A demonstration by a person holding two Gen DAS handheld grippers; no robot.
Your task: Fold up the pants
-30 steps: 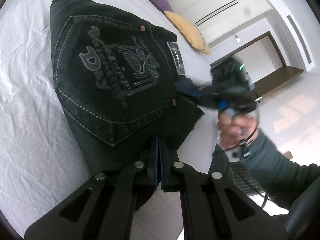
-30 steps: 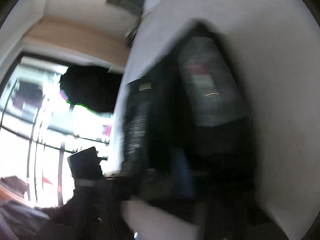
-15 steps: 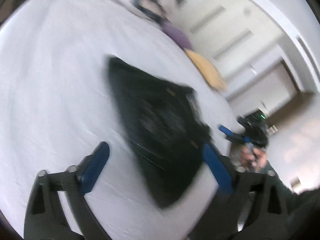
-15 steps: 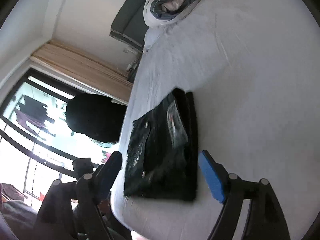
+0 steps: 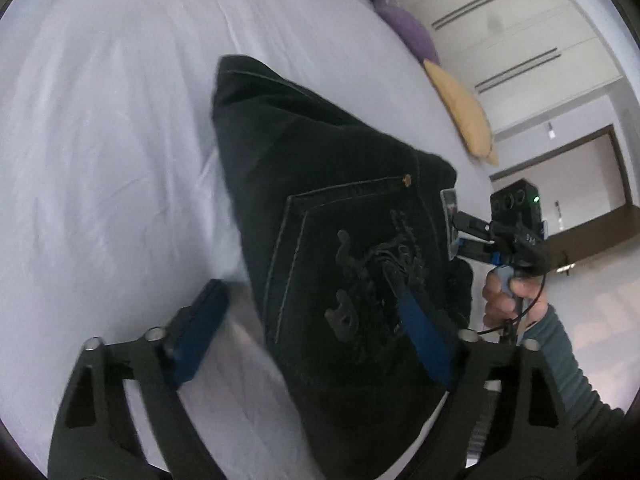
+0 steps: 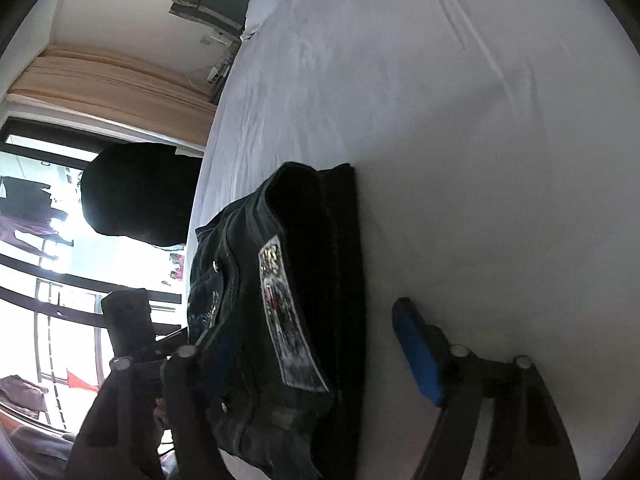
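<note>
Black denim jeans (image 5: 320, 216) sit folded into a compact stack on the white bed sheet (image 5: 100, 140), near the bed edge. Back pocket w/ dark embroidered logo faces up; waistband patch (image 6: 286, 320) visible from the right cam.

Left gripper (image 5: 308, 328): jaws wide apart, blue pads either side of the stack's near corner, one pad over the sheet, other over the pocket. Not clamped on anything. Contact w/ fabric: can't tell.

Right gripper (image 6: 304, 356): jaws apart too, straddling the waistband end; right blue pad over bare sheet just beside the stack, left finger mostly hidden behind the denim. In the left cam it's at the patch end, held by right hand (image 5: 508, 300).

Bkgd: purple pillow (image 5: 408, 32) and yellow pillow (image 5: 464, 116) at far bed edge, well apart from jeans.
</note>
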